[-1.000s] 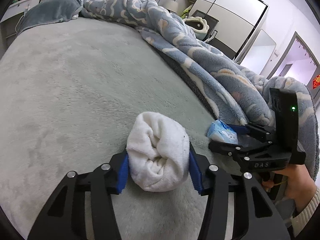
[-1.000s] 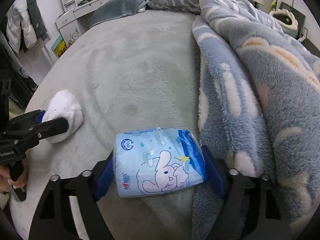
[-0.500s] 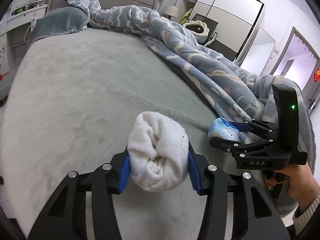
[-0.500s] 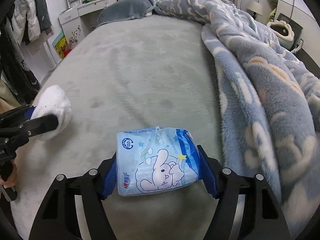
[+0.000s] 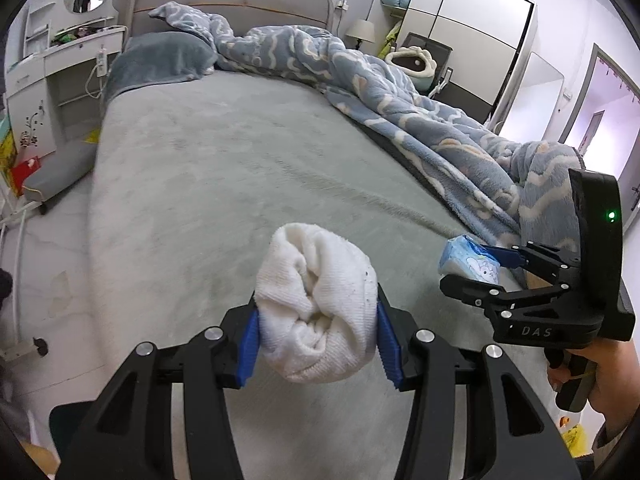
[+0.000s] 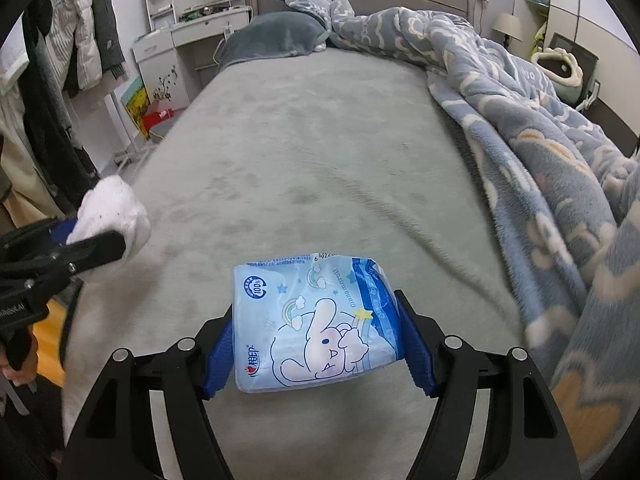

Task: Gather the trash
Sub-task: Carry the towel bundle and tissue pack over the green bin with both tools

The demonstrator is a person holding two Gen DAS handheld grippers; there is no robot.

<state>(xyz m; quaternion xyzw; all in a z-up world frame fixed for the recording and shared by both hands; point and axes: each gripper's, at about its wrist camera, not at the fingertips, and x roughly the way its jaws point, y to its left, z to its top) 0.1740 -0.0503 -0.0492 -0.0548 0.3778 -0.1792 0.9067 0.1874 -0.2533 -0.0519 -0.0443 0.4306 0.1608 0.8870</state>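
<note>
A rolled white towel sits between the blue pads of my left gripper, which is shut on it and holds it above the grey bed. My right gripper is shut on a light blue tissue pack with a rabbit print, also held clear of the bed. The left wrist view shows the right gripper at the right with the pack, a hand below it. In the right wrist view the towel and left gripper are at the left edge.
A blue patterned blanket is heaped along the right side of the bed. A grey pillow lies at the headboard. A white desk and hanging clothes stand left of the bed, a wardrobe at the far right.
Both grippers have pulled back and risen from the bed, each still holding its item. More of the room and the bed's near end now shows.
</note>
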